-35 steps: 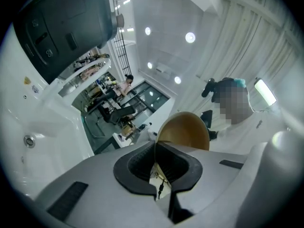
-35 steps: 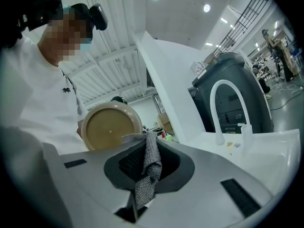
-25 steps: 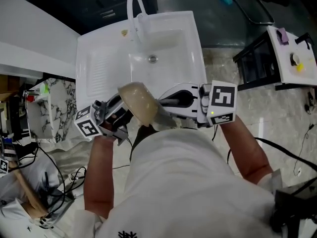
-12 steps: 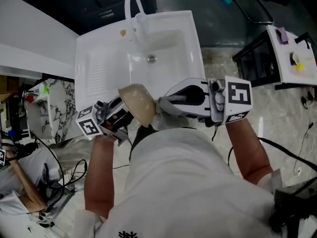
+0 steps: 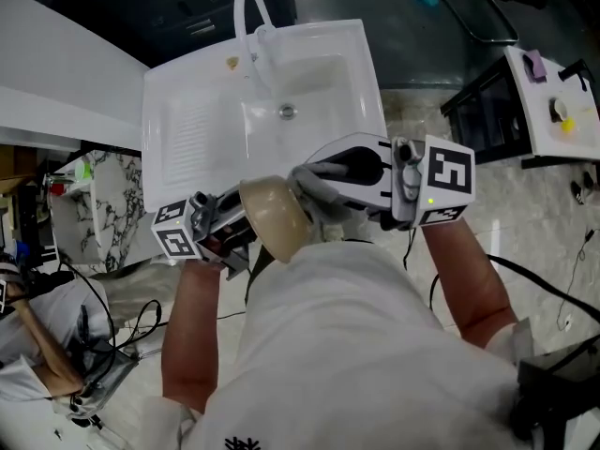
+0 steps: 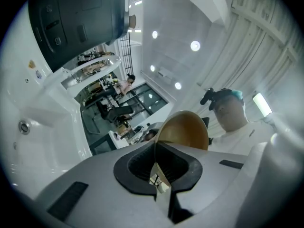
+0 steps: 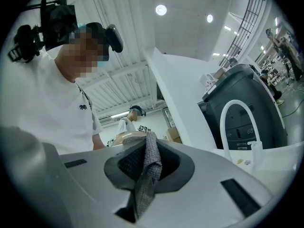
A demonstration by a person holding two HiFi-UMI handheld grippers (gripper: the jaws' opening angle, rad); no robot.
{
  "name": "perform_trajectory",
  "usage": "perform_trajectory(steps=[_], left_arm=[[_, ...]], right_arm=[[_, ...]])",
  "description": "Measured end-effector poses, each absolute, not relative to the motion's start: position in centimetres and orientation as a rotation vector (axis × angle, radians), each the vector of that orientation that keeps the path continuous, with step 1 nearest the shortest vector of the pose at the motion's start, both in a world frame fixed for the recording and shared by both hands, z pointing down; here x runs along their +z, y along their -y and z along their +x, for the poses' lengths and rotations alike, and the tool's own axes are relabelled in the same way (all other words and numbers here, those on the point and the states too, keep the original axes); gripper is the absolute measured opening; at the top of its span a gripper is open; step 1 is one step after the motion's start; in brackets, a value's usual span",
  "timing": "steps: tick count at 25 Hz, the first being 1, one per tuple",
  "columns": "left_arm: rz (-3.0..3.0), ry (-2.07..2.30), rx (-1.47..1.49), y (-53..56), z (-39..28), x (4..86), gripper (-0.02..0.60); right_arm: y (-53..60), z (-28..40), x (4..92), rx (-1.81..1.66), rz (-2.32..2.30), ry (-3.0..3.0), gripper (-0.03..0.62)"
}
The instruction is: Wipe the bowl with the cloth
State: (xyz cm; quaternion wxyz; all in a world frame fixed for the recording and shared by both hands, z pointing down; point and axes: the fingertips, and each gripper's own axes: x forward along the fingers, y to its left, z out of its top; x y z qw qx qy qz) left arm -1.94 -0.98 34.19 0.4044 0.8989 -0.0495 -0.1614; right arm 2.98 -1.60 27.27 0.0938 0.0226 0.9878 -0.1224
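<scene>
- Currently, in the head view, the bowl (image 5: 277, 216) is off any surface, held in front of the person's white shirt (image 5: 356, 345), at 6 o'clock of the white sink (image 5: 197, 129)
- Bowl: tan, tipped steeply on its edge rather than level
- Left gripper (image 5: 242, 218) sits at 9 o'clock of the bowl; its own view shows the jaws clenched on the bowl's thin rim, the wall of the bowl rising from between the pads toward 1 o'clock
- Right gripper (image 5: 311, 181) comes in from 2 o'clock of the bowl, marker cube out at the 3 o'clock end
- Right gripper view: jaws clamped on a grey knit cloth (image 7: 148, 172), a narrow fold standing up between the pads and a tail hanging down toward 6 o'clock
- Cloth's top end reaches a tan sliver of the bowl at 12 o'clock of the jaws; whether it presses on the bowl I cannot tell
- Head view: bunched cloth lies just beside the bowl at its 3 o'clock side, under the right gripper
- Sink basin holds a drain (image 5: 287, 111); a white arched faucet (image 5: 251, 7) stands on the rim at 12 o'clock
- Ribbed drainboard at 9 o'clock of the basin
- White stand (image 5: 553, 111) at 3 o'clock of the frame, well apart from the sink, small purple and yellow items on top
- Dark cables (image 5: 553, 293) trail over the floor at 4 o'clock
</scene>
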Motion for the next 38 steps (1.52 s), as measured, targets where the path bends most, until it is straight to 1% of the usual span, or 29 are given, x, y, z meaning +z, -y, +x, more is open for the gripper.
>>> perform_trajectory(steps=[10, 21, 29, 38], left_arm=[[2.256, 0.127, -0.494, 1.3, -2.9, 33.0, 0.018], [2.229, 0.138, -0.486, 1.4, -3.1, 33.9, 0.019], [2.214, 0.081, -0.442, 0.2, -1.8, 34.5, 0.02], [2.228, 0.09, -0.499, 0.5, -2.4, 33.1, 0.018]], right_arm=[[0.8, 2.5, 29.4, -0.399, 0.084, -3.009, 0.032], [-1.4, 3.1, 27.7, -0.377, 0.241, -2.948, 0.032], [0.2, 3.0, 26.9, -0.348, 0.122, -2.922, 0.032], [0.2, 2.6, 28.6, -0.376, 0.108, -2.991, 0.032]])
